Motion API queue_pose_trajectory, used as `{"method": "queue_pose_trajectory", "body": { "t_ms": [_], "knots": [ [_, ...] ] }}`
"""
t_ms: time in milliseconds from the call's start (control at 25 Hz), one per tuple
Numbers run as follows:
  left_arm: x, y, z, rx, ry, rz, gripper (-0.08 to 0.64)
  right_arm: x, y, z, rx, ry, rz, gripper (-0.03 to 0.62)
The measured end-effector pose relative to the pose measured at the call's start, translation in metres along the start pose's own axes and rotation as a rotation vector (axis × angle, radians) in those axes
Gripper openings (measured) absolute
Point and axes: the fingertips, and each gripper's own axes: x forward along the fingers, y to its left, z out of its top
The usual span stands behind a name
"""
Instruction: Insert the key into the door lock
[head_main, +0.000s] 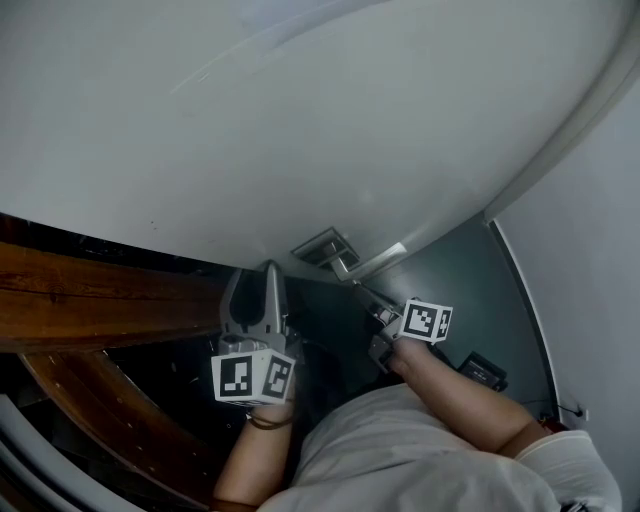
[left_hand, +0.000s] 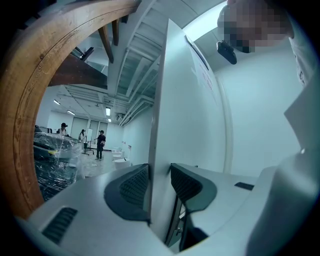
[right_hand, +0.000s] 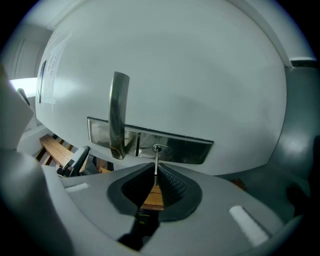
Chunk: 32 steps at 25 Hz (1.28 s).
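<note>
Grey shirt (head_main: 420, 465) and two forearms fill the head view's 6 o'clock edge, reaching up toward a white door (head_main: 300, 120). At 7 o'clock from the lock plate (right_hand: 185, 150) in that view, the left gripper (left_hand: 159, 176) has its jaws clamped on the door's free edge, one pad on each face. At 4 o'clock from the plate, the right gripper (right_hand: 156, 172) pinches the key (right_hand: 156, 161) upright between closed jaws. The key's tip is at the keyhole (right_hand: 158, 148); how far in, I cannot tell. A lever handle (right_hand: 119, 117) stands at 9 o'clock from the keyhole.
</note>
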Motion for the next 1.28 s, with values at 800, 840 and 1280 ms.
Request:
{"method": "queue_pose_trajectory", "body": {
  "t_ms": [800,840,1280],
  "knots": [
    [-0.004,0.001,-0.004,-0.002,0.007,-0.049,0.129,0.017,0.002,0.001,-0.003,0.034,-0.009,0.037],
    [-0.005,0.001,-0.004,-0.011,0.005,-0.055,0.129,0.013,-0.001,0.0,-0.04,0.055,-0.038,0.037],
    [-0.062,-0.018,0.018,-0.069,0.032,-0.105,0.03,-0.044,0.117,-0.012,-0.62,0.161,-0.121,0.0]
  ]
}}
